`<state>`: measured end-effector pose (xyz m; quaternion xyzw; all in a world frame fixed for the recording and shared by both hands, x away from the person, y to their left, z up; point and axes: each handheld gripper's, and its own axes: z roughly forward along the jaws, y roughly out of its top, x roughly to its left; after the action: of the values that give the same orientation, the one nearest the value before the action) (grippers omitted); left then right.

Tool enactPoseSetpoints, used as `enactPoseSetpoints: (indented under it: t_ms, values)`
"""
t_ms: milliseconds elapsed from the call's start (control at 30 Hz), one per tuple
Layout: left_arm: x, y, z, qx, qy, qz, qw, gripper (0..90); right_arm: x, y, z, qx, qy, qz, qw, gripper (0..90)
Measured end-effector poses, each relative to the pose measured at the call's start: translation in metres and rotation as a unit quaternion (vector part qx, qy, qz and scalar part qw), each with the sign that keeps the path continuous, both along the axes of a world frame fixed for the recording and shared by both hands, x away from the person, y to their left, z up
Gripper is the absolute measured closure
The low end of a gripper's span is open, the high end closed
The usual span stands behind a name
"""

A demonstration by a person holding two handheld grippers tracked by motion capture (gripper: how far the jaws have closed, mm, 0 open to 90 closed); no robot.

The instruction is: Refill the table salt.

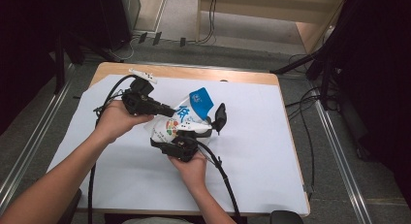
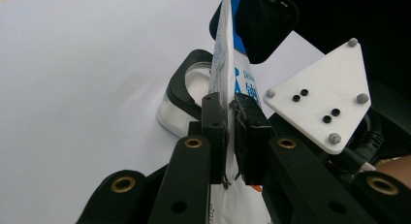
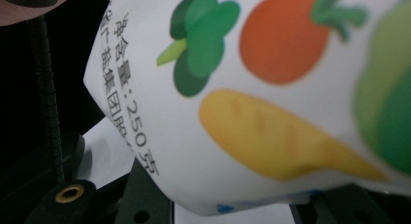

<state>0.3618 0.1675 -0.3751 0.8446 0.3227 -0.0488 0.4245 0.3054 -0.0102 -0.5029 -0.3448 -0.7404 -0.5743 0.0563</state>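
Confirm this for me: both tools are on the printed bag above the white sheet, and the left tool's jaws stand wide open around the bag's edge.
Not quite. The left tool is shut on the printed bag, its jaws pinching the thin edge, as the left gripper view shows. The rest stands: the right tool is on the bag too, above the white sheet.

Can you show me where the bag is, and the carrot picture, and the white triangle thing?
bag (image 1: 180,118), high view, its printed front.
carrot picture (image 3: 271,136), right gripper view, middle of the yellow shape.
triangle plate (image 2: 320,95), left gripper view, its flat white face.
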Motion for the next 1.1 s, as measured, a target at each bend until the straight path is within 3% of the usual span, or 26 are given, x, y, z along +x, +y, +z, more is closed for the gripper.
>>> enactPoseSetpoints:
  t_ms: [533, 567, 733, 1100]
  values:
    - [-0.004, 0.007, 0.005, -0.017, -0.005, -0.001, 0.9999, 84.8, 0.000, -0.003, 0.003, -0.008, -0.017, -0.011, 0.9998, 64.8]
    - [-0.004, 0.007, 0.005, -0.017, -0.009, 0.001, 0.9998, 84.9, 0.000, -0.003, 0.003, -0.007, -0.018, -0.012, 0.9997, 67.8]
    - [-0.005, 0.011, 0.007, -0.024, -0.007, -0.001, 0.9997, 85.6, 0.000, -0.007, 0.002, 0.001, -0.013, -0.024, 0.9996, 69.1]
    - [-0.005, 0.009, 0.007, -0.028, -0.009, -0.011, 0.9995, 85.9, 0.000, -0.007, 0.002, -0.006, -0.018, -0.027, 0.9995, 69.0]
